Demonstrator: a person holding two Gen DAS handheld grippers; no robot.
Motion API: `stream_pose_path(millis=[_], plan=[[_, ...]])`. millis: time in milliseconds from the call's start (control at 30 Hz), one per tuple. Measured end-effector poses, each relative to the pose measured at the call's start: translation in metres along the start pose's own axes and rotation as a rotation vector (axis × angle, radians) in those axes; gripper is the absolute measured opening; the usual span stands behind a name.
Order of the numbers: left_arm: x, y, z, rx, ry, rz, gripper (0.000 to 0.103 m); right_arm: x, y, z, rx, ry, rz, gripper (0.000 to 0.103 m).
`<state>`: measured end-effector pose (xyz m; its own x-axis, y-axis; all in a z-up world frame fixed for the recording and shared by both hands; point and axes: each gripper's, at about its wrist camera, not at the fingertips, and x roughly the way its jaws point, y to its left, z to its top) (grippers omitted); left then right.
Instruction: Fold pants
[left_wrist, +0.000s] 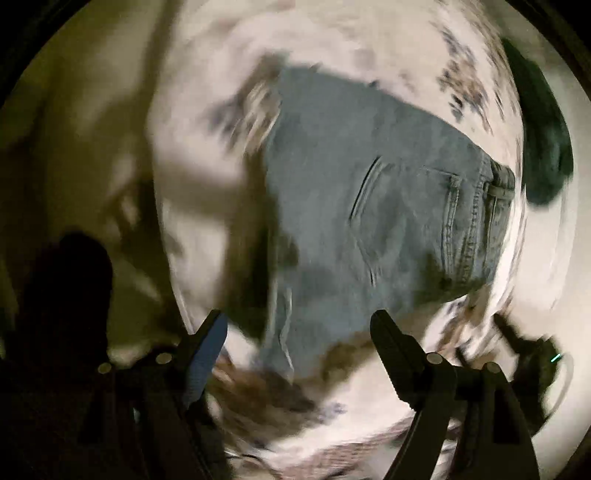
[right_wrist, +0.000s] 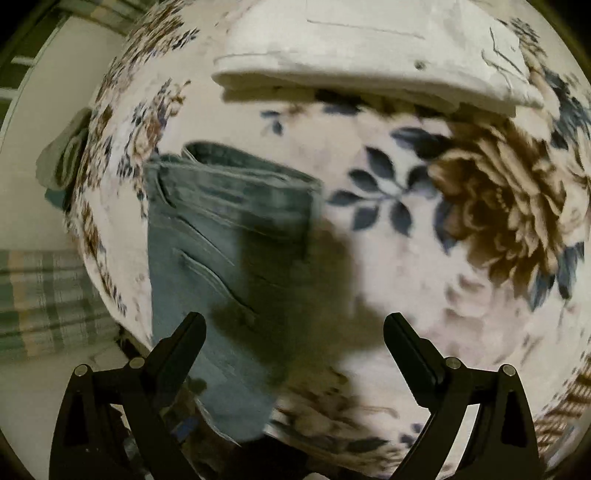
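Note:
Blue denim jeans (left_wrist: 369, 206) lie folded flat on a floral blanket (left_wrist: 207, 258), waistband and back pocket toward the right in the blurred left wrist view. My left gripper (left_wrist: 299, 325) is open and empty, hovering above the jeans' near end. In the right wrist view the folded jeans (right_wrist: 221, 240) lie left of centre with stacked layers showing at the far edge. My right gripper (right_wrist: 295, 325) is open and empty above the jeans' right edge.
Folded white pants (right_wrist: 369, 55) lie on the floral blanket (right_wrist: 424, 277) beyond the jeans. A plaid cloth (right_wrist: 44, 295) and a grey-green item (right_wrist: 62, 155) sit off the blanket's left edge. A dark garment (left_wrist: 539, 147) lies at the far right.

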<state>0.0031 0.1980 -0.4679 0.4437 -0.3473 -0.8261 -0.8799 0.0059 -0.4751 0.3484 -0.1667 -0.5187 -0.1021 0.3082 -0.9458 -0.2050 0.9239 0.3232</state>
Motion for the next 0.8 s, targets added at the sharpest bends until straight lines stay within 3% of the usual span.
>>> stream_pose_path(millis=[167,267,433,667,700,733,767,800], plan=[[0.021,0.020,-0.044,-0.240,0.027,-0.107,0.079,0.012,-0.023,0.001,-0.117,0.060,0.052,0.099],[0.043,0.014,-0.059,-0.305,0.044,-0.177,0.079,0.022,-0.027,0.008,-0.157,0.080,0.089,0.099],[0.085,0.003,-0.053,-0.407,0.029,-0.306,0.079,0.041,-0.019,0.026,-0.188,0.098,0.133,0.099],[0.090,0.003,-0.025,-0.480,-0.089,-0.334,0.078,0.070,-0.001,0.069,-0.177,0.071,0.229,0.098],[0.089,0.006,-0.024,-0.492,-0.094,-0.336,0.078,0.074,0.002,0.074,-0.170,0.068,0.238,0.095],[0.088,0.009,-0.019,-0.511,-0.104,-0.345,0.078,0.080,0.005,0.080,-0.161,0.062,0.244,0.077],[0.088,0.011,-0.018,-0.520,-0.110,-0.348,0.078,0.083,0.008,0.083,-0.155,0.056,0.247,0.065],[0.087,0.014,-0.014,-0.532,-0.115,-0.351,0.078,0.085,0.010,0.086,-0.144,0.054,0.244,0.064]])
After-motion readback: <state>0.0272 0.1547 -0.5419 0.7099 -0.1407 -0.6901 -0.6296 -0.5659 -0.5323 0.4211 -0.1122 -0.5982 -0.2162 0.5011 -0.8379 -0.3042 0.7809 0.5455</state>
